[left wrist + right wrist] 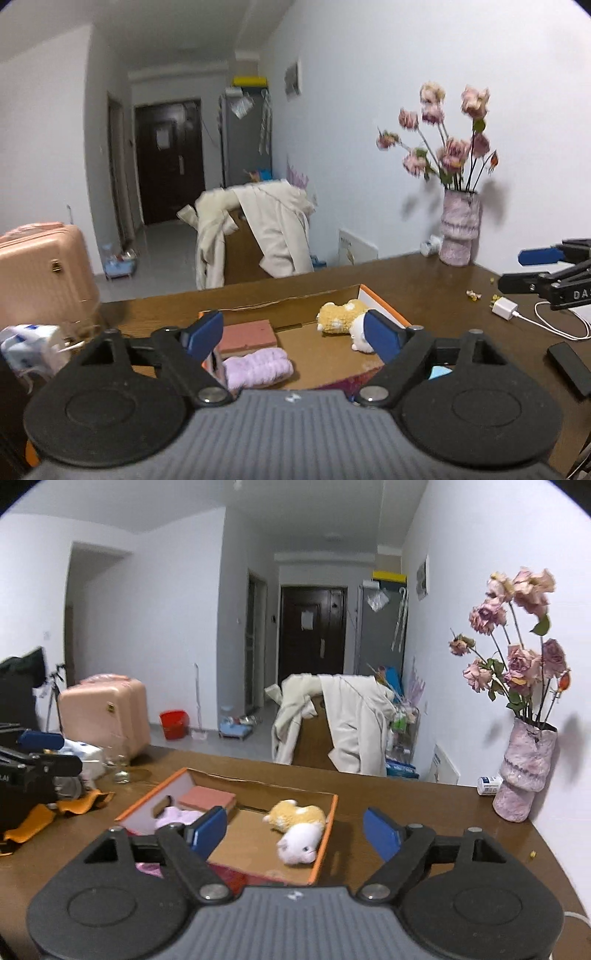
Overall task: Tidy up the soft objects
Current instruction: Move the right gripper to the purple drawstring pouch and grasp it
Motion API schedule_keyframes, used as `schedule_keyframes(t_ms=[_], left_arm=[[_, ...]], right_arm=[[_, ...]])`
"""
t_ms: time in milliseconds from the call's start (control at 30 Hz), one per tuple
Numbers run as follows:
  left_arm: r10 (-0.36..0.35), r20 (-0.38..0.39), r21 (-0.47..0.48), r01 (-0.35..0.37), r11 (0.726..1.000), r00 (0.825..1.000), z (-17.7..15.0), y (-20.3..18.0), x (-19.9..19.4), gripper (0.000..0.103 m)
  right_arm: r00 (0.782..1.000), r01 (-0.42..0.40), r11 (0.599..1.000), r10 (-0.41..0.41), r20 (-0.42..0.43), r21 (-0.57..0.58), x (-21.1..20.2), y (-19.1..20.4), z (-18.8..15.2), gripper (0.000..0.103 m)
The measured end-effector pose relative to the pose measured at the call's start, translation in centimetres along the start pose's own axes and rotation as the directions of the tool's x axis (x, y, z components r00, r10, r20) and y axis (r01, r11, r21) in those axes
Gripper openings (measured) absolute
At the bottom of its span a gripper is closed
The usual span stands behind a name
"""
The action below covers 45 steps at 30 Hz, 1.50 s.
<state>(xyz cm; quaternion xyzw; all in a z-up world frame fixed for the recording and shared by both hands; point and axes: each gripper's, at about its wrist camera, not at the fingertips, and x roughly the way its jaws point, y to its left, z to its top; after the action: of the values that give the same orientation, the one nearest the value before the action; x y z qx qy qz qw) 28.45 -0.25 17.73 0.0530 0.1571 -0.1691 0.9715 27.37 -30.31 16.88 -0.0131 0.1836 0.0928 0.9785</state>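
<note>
An orange-edged cardboard box [384, 304] [328, 819] lies open on the brown table. Inside lie a yellow plush toy [341, 317] [295, 814], a white plush toy [299, 843] [358, 334], a folded lilac cloth [258, 367] [177, 818] and a pink block [245, 336] [207, 797]. My left gripper [293, 336] is open and empty above the box's near side. My right gripper [295, 829] is open and empty, above the box's right part. Each gripper shows at the edge of the other's view [528, 269] [55, 755].
A pink vase of dried roses [460, 232] [524, 771] stands at the table's back right by the wall. A white charger with cable [506, 308] and a black device [570, 367] lie right of the box. Orange cloth [55, 812], a glass [120, 770] and a tissue pack [31, 347] lie left.
</note>
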Motion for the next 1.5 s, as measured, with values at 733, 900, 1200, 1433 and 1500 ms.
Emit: schedule_keyframes(t_ms=[733, 900, 1200, 1433, 1500], left_arm=[[0.197, -0.029, -0.165, -0.199, 0.966, 0.980, -18.8, -1.1, -13.4, 0.100], [0.185, -0.071, -0.177, -0.195, 0.965, 0.980, -19.2, -2.3, -11.5, 0.100], [-0.019, -0.192, -0.460, -0.073, 0.885, 0.981, -20.5, 0.2, -3.4, 0.076], [-0.105, -0.201, -0.584, -0.033, 0.811, 0.974, -21.5, 2.9, 0.6, 0.036], [-0.116, -0.203, -0.596, -0.029, 0.803, 0.972, -21.6, 3.8, 0.8, 0.030]], right_arm=[[0.996, -0.086, 0.979, 0.083, 0.026, 0.184, -10.7, 10.0, -18.7, 0.096], [0.994, -0.109, 0.978, 0.104, 0.035, 0.177, -10.3, 10.4, -18.3, 0.096], [0.971, -0.220, 0.951, 0.235, -0.045, 0.218, -0.9, 11.2, -16.8, 0.090], [0.954, -0.249, 0.937, 0.281, -0.105, 0.245, 9.3, 12.1, -14.2, 0.079], [0.946, -0.244, 0.932, 0.289, -0.146, 0.267, 11.4, 12.3, -14.3, 0.068]])
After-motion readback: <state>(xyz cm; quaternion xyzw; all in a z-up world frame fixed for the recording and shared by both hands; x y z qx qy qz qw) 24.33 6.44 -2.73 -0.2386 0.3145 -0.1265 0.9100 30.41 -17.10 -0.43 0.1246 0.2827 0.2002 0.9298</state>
